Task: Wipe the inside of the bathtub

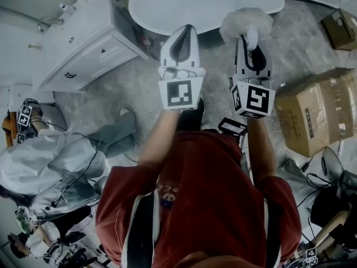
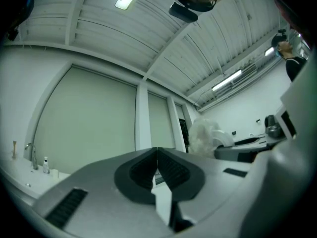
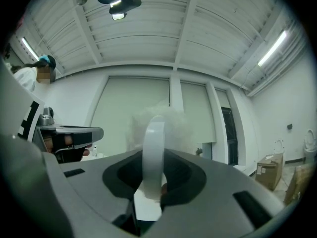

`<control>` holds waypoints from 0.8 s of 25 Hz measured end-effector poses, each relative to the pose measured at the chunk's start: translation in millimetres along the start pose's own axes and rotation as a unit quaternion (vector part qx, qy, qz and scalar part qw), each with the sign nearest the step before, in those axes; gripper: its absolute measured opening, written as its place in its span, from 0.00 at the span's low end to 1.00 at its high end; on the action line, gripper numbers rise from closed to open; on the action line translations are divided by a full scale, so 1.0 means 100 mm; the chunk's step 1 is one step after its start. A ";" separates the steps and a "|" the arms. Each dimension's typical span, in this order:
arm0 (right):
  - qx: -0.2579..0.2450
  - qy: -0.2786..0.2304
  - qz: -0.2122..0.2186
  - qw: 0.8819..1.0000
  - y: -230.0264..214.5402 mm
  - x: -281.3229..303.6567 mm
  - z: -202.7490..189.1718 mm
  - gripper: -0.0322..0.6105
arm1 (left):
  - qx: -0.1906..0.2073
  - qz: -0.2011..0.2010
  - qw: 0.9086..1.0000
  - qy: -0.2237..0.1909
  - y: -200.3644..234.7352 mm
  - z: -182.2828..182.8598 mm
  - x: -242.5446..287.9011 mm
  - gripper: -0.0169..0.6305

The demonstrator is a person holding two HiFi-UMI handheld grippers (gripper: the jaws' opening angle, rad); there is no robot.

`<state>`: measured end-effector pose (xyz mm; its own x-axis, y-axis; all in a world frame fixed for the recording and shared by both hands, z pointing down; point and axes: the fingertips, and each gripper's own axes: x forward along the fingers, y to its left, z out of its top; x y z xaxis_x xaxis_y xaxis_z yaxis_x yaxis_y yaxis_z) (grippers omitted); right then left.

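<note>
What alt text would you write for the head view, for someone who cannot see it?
Seen from above, a person in a red shirt holds two claws out toward a white oval bathtub; the right claw grips a fluffy white brush by its handle, the left claw is shut and empty. A white cabinet stands left, cardboard boxes right.

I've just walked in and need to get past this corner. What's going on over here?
A person in a red top stands facing a white bathtub, with a gripper in each hand. The right gripper is shut on the white handle of a fluffy duster, whose head shows near the tub's near rim. The left gripper is shut and holds nothing. Both gripper views look upward, not down into the tub, so wiping inside it does not seem to have begun.
</note>
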<state>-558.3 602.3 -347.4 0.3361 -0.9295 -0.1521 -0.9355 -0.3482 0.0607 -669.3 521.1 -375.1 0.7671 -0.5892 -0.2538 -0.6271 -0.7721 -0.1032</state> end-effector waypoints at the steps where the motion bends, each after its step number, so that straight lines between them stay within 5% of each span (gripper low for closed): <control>1: -0.002 0.001 0.001 1.000 -0.01 0.06 -0.02 0.20 | -0.002 0.000 1.000 0.001 0.02 -0.03 0.06 0.05; 14: -0.028 0.007 0.014 0.999 -0.34 1.48 -0.30 0.20 | -0.031 0.005 0.999 -0.013 0.38 -0.50 1.40 0.05; 20: -0.029 0.017 0.030 0.999 -0.16 2.47 -0.37 0.20 | -0.038 0.015 0.999 -0.001 1.00 -0.71 2.12 0.05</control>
<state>-456.6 374.0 -349.6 0.2837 -0.9523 -0.1122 -0.9467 -0.2968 0.1249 -560.3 302.2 -371.0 0.7477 -0.6121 -0.2574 -0.6378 -0.7699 -0.0219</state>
